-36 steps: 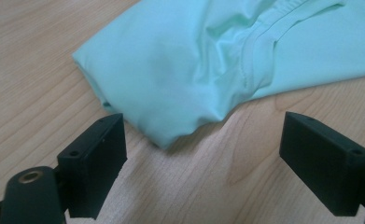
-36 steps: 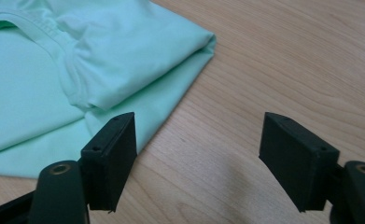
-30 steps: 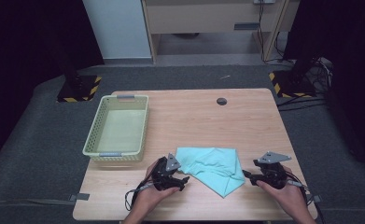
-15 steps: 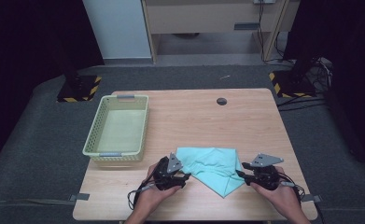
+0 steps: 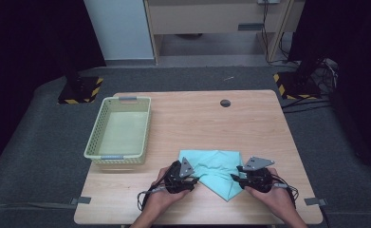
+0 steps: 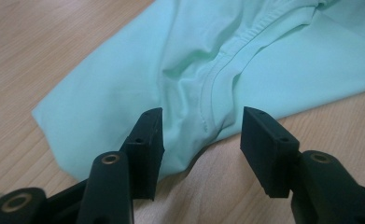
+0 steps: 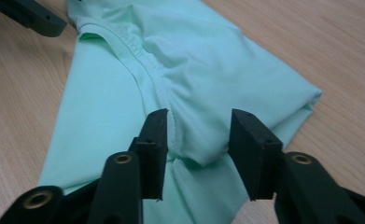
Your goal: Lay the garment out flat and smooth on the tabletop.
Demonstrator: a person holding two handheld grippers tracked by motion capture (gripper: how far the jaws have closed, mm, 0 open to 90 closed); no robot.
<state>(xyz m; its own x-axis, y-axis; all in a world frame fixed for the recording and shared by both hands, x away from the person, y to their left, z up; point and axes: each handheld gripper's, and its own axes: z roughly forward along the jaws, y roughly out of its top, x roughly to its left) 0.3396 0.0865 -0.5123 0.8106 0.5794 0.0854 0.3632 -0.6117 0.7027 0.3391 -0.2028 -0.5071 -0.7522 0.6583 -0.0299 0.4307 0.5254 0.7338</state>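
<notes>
1. A mint-green garment [image 5: 216, 171], folded flat, is seen lying on the wooden table [image 5: 197, 118] near the front edge, between the two hands.
2. The left gripper [image 5: 189, 179] is set at the cloth's 9 o'clock edge. Its jaws have just been closing; in the left gripper view a ridge of fabric with a stitched seam [image 6: 213, 93] lies between them, but the pads are not yet seen pressing on it.
3. The right gripper [image 5: 237, 176] is placed at the garment's 3 o'clock side. Its jaws have just been opening a little and straddle a raised fold [image 7: 194, 130]; no firm pinch is seen.
4. The mirrored placement is judged to serve a two-handed lift or fold.
5. A pale green basket [image 5: 119, 128] stands at 10 o'clock from the garment, well apart; a likely destination.
</notes>
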